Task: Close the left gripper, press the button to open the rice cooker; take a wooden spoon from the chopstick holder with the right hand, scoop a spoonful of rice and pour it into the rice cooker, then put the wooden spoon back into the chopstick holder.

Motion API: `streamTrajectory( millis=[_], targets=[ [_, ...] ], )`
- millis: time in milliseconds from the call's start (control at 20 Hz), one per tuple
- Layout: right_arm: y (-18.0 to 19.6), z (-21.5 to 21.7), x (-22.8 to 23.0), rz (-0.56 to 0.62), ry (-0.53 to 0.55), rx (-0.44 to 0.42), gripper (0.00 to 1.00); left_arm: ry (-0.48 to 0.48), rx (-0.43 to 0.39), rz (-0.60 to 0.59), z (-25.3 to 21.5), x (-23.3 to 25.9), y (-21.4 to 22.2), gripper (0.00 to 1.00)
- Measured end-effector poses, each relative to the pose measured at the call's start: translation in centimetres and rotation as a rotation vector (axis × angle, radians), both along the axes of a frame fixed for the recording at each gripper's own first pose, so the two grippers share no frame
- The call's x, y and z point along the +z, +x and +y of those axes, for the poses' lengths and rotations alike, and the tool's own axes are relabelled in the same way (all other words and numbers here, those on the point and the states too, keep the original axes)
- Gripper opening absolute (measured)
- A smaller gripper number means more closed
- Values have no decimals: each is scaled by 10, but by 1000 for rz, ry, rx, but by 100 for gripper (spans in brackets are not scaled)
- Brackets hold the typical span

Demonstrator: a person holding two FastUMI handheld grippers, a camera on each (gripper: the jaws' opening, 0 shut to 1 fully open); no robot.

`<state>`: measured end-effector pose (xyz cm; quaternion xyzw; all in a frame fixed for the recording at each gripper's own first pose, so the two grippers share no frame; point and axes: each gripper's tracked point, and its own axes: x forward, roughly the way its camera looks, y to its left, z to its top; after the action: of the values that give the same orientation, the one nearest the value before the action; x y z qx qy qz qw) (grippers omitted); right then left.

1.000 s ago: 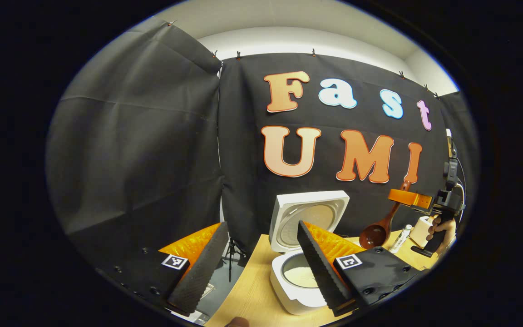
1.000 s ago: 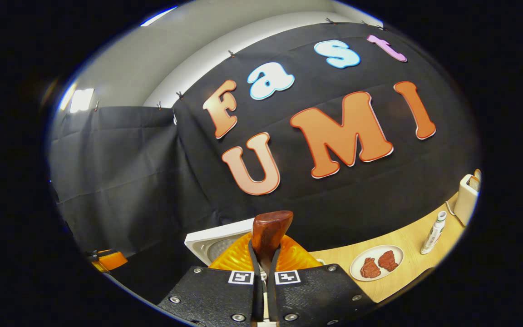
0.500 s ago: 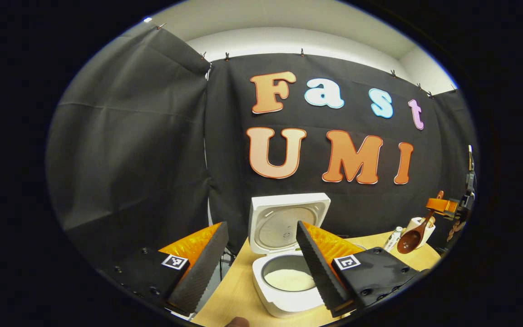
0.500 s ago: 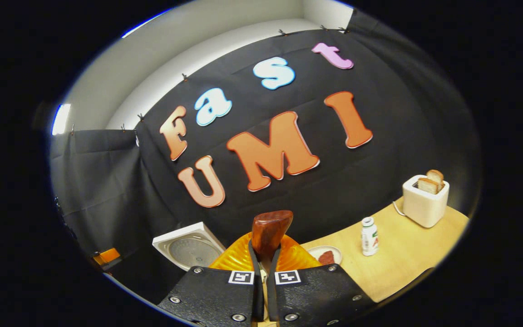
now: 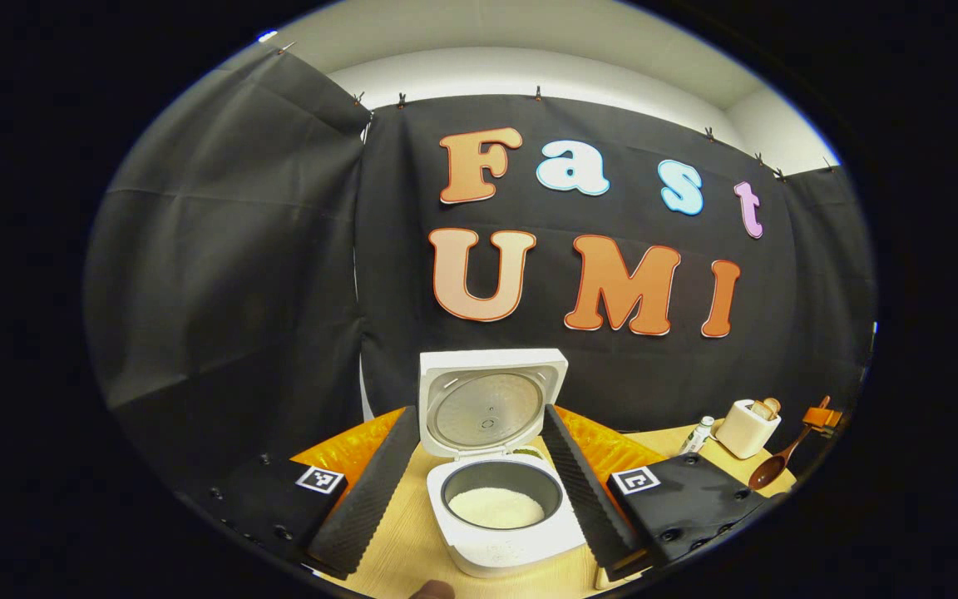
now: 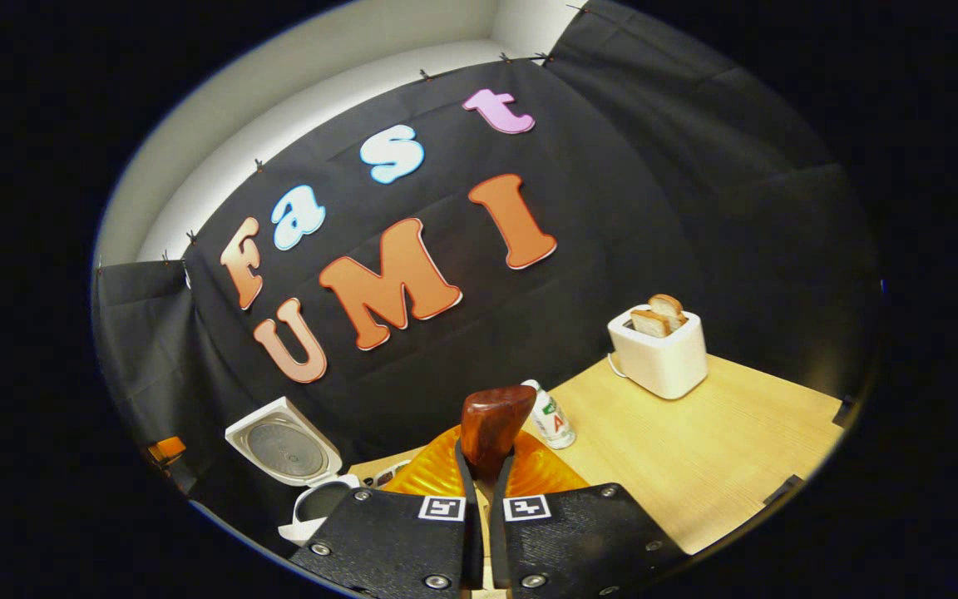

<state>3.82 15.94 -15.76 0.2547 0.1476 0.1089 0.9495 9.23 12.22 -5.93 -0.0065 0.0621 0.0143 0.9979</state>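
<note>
Legible text: none found on any object.

Item 1. Left gripper (image 5: 477,413): one square black-and-white coded marker on each finger mount, at near left (image 5: 319,479) and near right (image 5: 638,480). Pattern only; no letters or digits.

Item 2. Right gripper (image 6: 485,453): two square coded markers of the same kind, side by side on its finger mounts (image 6: 441,508) (image 6: 525,507).

Item 3. Small white plastic bottle (image 6: 551,418), standing on the pale wooden table (image 6: 720,449): label carries red and green print, too small to read.

Item 4. White square rice cooker (image 5: 504,545), near centre: faint marks on its front panel, illegible.
</note>
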Motion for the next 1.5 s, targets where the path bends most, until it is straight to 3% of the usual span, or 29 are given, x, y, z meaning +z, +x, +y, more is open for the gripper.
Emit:
streamTrajectory(
  millis=[400,950,1150,1200,1250,1400,1500],
  targets=[
    [-23,-41,-93,120,15,-70,3,44,-11,11,-24,6,-11,100],
    [-25,-34,-166,195,2,-77,4,32,35,40,-21,-6,-10,100],
    [-25,-49,-171,237,25,-120,21,54,43,49,-17,-4,-4,100],
    [-24,-56,-167,235,3,-130,38,53,38,51,-19,-3,0,100],
    [-25,-61,-163,237,-19,-136,46,48,38,52,-20,-2,3,100],
    [-21,-79,-152,256,-110,-149,91,32,37,47,-21,6,13,100],
    [-20,-89,-131,239,-183,-152,95,20,30,52,-24,12,25,100]
  ],
)
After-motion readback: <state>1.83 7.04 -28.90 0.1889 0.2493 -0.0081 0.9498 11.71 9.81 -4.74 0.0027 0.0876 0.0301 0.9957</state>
